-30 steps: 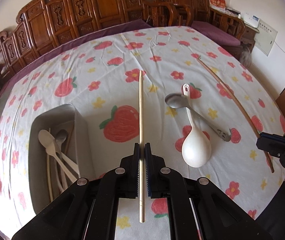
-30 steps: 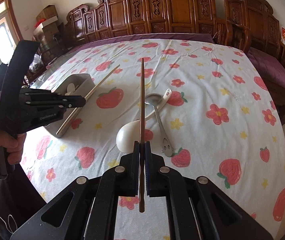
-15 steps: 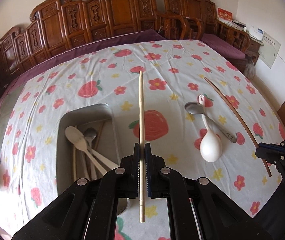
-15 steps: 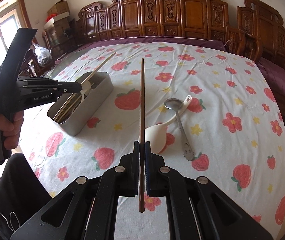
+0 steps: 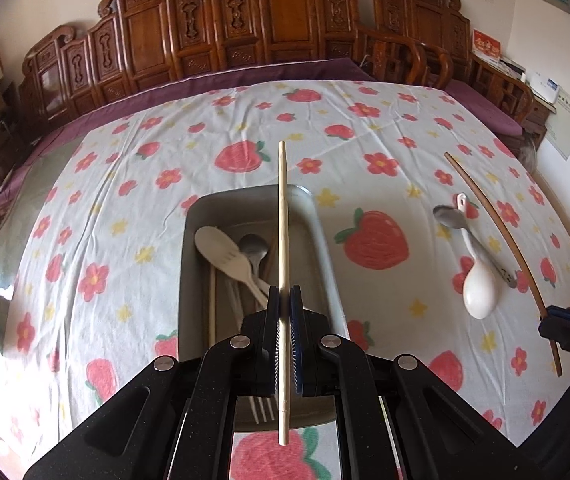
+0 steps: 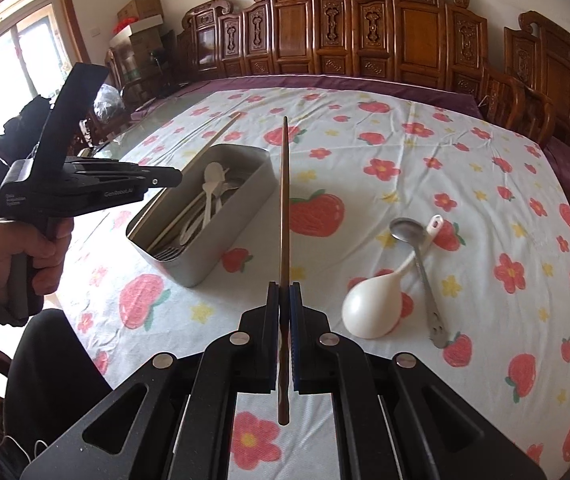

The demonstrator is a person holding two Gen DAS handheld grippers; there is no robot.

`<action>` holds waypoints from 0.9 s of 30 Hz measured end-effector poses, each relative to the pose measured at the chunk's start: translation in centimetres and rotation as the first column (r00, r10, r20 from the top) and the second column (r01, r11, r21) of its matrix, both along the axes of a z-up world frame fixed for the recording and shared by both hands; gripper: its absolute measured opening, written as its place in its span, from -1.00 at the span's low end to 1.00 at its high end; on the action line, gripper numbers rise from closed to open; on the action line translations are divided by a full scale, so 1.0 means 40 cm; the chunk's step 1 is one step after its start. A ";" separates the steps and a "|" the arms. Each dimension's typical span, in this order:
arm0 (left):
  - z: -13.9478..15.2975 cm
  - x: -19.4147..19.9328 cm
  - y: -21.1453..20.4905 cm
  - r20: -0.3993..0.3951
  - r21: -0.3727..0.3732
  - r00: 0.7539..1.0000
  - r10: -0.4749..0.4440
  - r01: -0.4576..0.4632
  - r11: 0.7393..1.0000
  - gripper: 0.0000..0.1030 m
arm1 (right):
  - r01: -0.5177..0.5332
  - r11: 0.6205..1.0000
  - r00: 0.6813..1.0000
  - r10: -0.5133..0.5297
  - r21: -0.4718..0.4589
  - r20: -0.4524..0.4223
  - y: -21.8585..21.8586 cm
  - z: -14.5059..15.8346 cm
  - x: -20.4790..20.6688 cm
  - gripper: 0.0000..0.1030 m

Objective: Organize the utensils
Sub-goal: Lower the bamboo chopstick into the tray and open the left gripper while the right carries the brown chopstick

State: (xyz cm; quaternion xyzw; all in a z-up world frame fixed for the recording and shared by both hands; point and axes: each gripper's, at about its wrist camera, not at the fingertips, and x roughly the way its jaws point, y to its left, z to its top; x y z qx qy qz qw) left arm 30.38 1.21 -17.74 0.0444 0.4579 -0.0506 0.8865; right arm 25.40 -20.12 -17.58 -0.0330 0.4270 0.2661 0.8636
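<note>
My left gripper point(image 5: 284, 300) is shut on a pale wooden chopstick point(image 5: 282, 216) and holds it above the grey metal utensil box point(image 5: 193, 240), lengthwise over its right half. The box holds a pale spoon point(image 5: 225, 256), a metal spoon, a fork and a chopstick. My right gripper point(image 6: 284, 296) is shut on a dark brown chopstick point(image 6: 284, 200), to the right of the box point(image 6: 241, 224). A white ladle point(image 6: 373, 308) and a metal spoon point(image 6: 417, 260) lie crossed on the strawberry tablecloth at the right. The left gripper point(image 6: 165, 178) shows in the right wrist view over the box.
The table wears a white cloth with strawberries and flowers point(image 5: 377, 240). Carved wooden chairs point(image 5: 277, 24) line the far side. Cardboard boxes point(image 6: 141, 12) and a window stand at the left. The person's hand point(image 6: 13, 248) holds the left gripper's handle.
My left gripper has moved left with the pale chopstick, from over the cloth to over the box. My right gripper with the brown chopstick has drifted slightly left.
</note>
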 end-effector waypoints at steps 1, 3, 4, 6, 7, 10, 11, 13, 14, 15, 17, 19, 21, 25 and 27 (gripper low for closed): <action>-0.004 0.000 0.005 -0.001 -0.002 1.000 0.005 -0.005 1.000 -0.91 | -0.005 1.000 1.000 0.005 -0.001 -0.002 0.011 -0.001 0.000 -0.88; -0.014 0.002 0.021 -0.006 -0.008 1.000 0.015 -0.015 1.000 -0.91 | -0.014 1.000 1.000 0.014 -0.004 -0.005 0.032 -0.004 -0.002 -0.88; -0.018 0.002 0.025 -0.008 -0.010 1.000 0.018 -0.018 1.000 -0.91 | -0.018 1.000 1.000 0.018 -0.005 -0.006 0.038 -0.005 -0.001 -0.88; -0.025 0.003 0.037 -0.009 -0.015 1.000 0.022 -0.022 1.000 -0.91 | -0.025 1.000 1.000 0.025 -0.008 -0.010 0.055 -0.007 -0.001 -0.88; -0.028 0.004 0.042 -0.009 -0.018 1.000 0.024 -0.024 1.000 -0.91 | -0.027 1.000 1.000 0.027 -0.009 -0.012 0.059 -0.008 0.001 -0.88; -0.032 0.005 0.052 -0.003 -0.024 1.000 0.030 -0.030 0.999 -0.91 | -0.032 0.999 0.999 0.032 -0.011 -0.016 0.078 -0.011 0.005 -0.88; -0.032 0.006 0.055 0.000 -0.026 0.999 0.032 -0.032 0.999 -0.91 | -0.033 0.999 0.999 0.033 -0.011 -0.017 0.083 -0.012 0.006 -0.88; -0.032 0.009 0.061 0.002 -0.032 0.999 0.033 -0.033 0.999 -0.91 | -0.034 0.999 0.999 0.034 -0.010 -0.021 0.092 -0.015 0.011 -0.88; -0.033 0.012 0.064 0.002 -0.034 0.999 0.033 -0.033 0.999 -0.91 | -0.035 0.999 0.999 0.035 -0.010 -0.023 0.097 -0.015 0.012 -0.88; -0.034 0.015 0.066 0.001 -0.036 0.999 0.033 -0.033 0.999 -0.91 | -0.037 0.999 0.999 0.037 -0.011 -0.024 0.102 -0.015 0.013 -0.88; -0.038 0.018 0.071 -0.004 -0.040 0.999 0.032 -0.032 0.999 -0.91 | -0.041 0.999 0.999 0.040 -0.014 -0.027 0.112 -0.017 0.016 -0.88; -0.040 0.019 0.076 -0.006 -0.043 0.999 0.032 -0.032 0.999 -0.91 | -0.045 0.999 0.999 0.045 -0.020 -0.028 0.126 -0.019 0.020 -0.88; -0.043 0.019 0.084 -0.011 -0.052 0.999 0.036 -0.037 0.998 -0.91 | -0.048 0.999 0.998 0.047 -0.022 -0.030 0.137 -0.019 0.027 -0.88; -0.043 0.009 0.098 0.001 -0.057 1.000 0.031 -0.031 0.998 -0.86 | -0.054 0.998 0.998 0.053 -0.025 -0.035 0.166 -0.021 0.043 -0.88; -0.039 -0.002 0.105 0.014 -0.045 1.000 0.025 -0.024 0.999 -0.76 | -0.059 0.998 0.998 0.058 -0.025 -0.037 0.183 -0.023 0.048 -0.88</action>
